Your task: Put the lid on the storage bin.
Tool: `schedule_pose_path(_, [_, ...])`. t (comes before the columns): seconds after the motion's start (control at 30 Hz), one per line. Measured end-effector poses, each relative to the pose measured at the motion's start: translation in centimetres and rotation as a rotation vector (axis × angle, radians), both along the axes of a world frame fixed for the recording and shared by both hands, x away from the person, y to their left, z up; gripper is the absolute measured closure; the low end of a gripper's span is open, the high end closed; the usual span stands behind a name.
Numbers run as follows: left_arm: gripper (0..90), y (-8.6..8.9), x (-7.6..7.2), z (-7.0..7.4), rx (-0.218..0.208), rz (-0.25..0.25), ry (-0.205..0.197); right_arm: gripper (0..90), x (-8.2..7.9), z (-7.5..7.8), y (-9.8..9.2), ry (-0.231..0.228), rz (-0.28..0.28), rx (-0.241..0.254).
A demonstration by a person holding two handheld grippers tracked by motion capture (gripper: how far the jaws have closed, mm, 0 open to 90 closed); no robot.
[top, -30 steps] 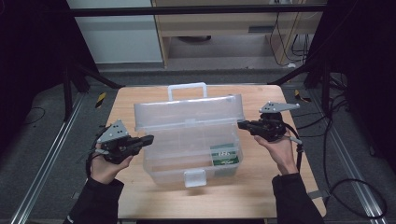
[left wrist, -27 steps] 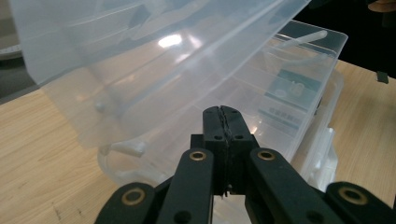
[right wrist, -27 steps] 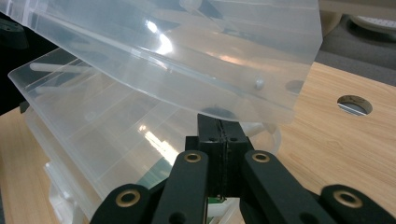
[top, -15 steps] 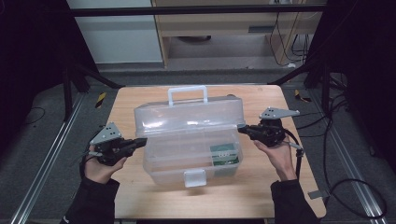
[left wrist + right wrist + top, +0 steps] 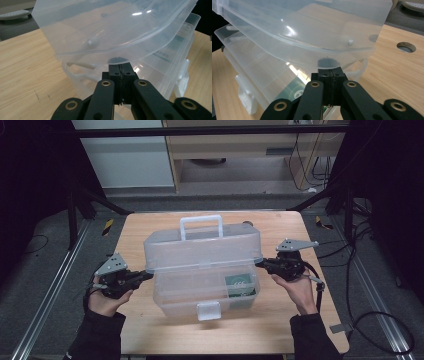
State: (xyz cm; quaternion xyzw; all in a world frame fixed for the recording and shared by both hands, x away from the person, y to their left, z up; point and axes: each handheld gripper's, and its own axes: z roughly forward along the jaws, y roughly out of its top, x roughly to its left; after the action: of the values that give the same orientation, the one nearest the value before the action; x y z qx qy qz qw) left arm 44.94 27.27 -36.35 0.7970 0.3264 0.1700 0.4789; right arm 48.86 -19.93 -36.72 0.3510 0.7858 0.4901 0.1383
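Note:
A clear plastic toolbox (image 5: 200,292) with a white handle (image 5: 201,222) and a white front latch (image 5: 209,310) stands mid-table. Its lid (image 5: 202,247) is held raised off the base, leaving a gap at the front. My left gripper (image 5: 149,275) is shut, its tips under the lid's left end rim. In the left gripper view the left gripper (image 5: 121,68) sits just below the lid (image 5: 112,30). My right gripper (image 5: 260,263) is shut too, tips beneath the lid's right end. The right gripper (image 5: 329,71) meets the lid (image 5: 312,32) the same way. A green-labelled packet (image 5: 240,284) lies inside the base.
The wooden table (image 5: 150,335) has bare room in front of and beside the box. A round hole (image 5: 406,46) is set in the tabletop behind the box. Metal rails and cables lie on the floor on both sides.
Both grippers and the lid's front edge have shifted slightly lower in the high view. The box base has stayed put.

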Motion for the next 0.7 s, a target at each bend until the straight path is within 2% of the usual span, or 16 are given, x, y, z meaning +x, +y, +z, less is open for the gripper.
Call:
schedule_pose_path(0.3, [89.6, 0.0, -0.2, -0.8, 0.022, 0.007, 0.019, 90.0, -1.2, -0.3, -0.2, 0.001, -0.008, -0.035])
schedule_pose_path(0.7, [89.6, 0.2, -0.5, -2.2, 0.071, 0.027, 0.035, 90.0, -2.2, -1.5, -0.6, 0.032, -0.003, -0.062])
